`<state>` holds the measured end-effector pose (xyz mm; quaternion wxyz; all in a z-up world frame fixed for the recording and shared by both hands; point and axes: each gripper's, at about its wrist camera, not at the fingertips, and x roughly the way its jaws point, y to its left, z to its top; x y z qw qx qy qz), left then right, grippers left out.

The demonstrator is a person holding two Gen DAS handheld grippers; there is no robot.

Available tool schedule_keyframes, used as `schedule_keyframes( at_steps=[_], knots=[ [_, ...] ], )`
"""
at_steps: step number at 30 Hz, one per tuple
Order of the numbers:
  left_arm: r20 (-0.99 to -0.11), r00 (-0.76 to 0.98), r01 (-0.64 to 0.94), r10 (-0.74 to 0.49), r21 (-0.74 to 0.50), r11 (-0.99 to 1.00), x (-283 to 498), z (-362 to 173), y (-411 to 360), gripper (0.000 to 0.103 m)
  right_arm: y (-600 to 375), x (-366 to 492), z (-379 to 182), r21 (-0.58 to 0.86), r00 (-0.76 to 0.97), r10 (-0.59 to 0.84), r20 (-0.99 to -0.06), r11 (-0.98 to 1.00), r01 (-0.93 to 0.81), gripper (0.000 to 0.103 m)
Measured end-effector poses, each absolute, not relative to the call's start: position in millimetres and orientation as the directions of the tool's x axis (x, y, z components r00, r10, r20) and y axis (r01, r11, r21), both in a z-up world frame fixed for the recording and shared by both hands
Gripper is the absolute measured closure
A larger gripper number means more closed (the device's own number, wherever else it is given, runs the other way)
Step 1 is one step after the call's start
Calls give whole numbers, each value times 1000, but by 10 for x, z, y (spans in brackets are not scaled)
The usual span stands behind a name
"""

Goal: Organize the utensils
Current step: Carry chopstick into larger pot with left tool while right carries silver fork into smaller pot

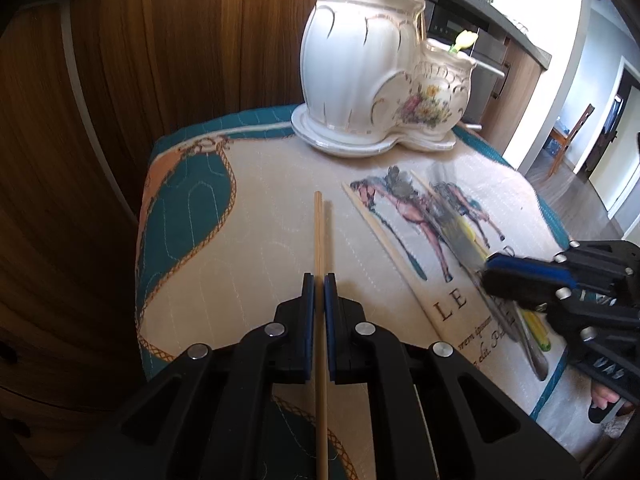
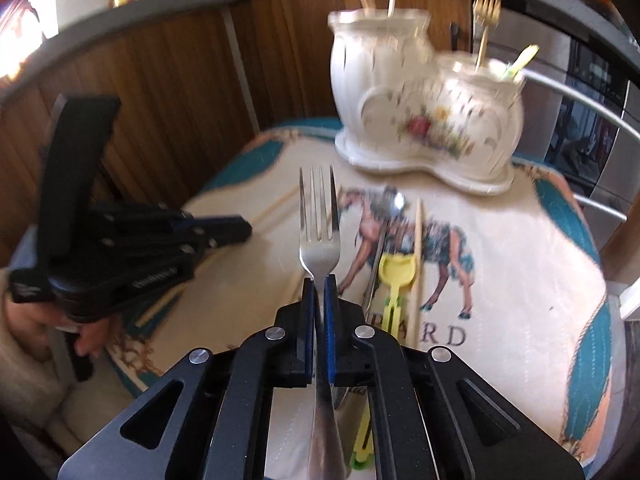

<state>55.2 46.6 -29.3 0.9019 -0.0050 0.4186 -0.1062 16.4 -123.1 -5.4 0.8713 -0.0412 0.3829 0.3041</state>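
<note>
A wooden chopstick point(image 1: 319, 240) is pinched between the closed jaws of the left hand-held gripper point(image 1: 319, 280), its shaft running forward above the patterned cloth point(image 1: 260, 248). A steel fork point(image 2: 319, 236) is clamped at its neck by the right hand-held gripper point(image 2: 319, 280), tines pointing toward the ceramic holder point(image 2: 424, 108) at the far edge of the counter. The holder has two compartments: sticks are stood in the taller one, and a gold fork point(image 2: 485, 12) and a green-yellow piece in the lower.

Each utensil should be tilted upright before it is lowered, so that its end clears the scalloped rim; the chopstick is best matched to the tall pot, the fork probably to the lower, though blur makes the sorting uncertain.

A spoon point(image 2: 384, 240), a yellow plastic utensil point(image 2: 394, 280) and loose chopsticks point(image 1: 380, 228) lie between the grippers and the holder and should be passed over. The holder stands near the cloth's far edge, so it should not be nudged.
</note>
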Motion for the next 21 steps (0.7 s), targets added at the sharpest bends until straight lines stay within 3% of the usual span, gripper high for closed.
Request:
schedule_keyframes(
  at_steps=[6, 15, 21],
  knots=[
    [-683, 692, 199, -234, -130, 971, 476, -102, 487, 98, -1439, 71, 207, 175, 606, 533, -591, 818, -549, 97],
    [-529, 799, 219, -286, -187, 958, 386, 287, 502, 98, -1713, -18, 564, 163, 786, 499, -364, 866, -473, 97],
    [-384, 880, 219, -279, -194, 956, 475, 757, 506, 98, -1750, 275, 833, 187, 820, 490, -295, 871, -454, 97]
  ],
)
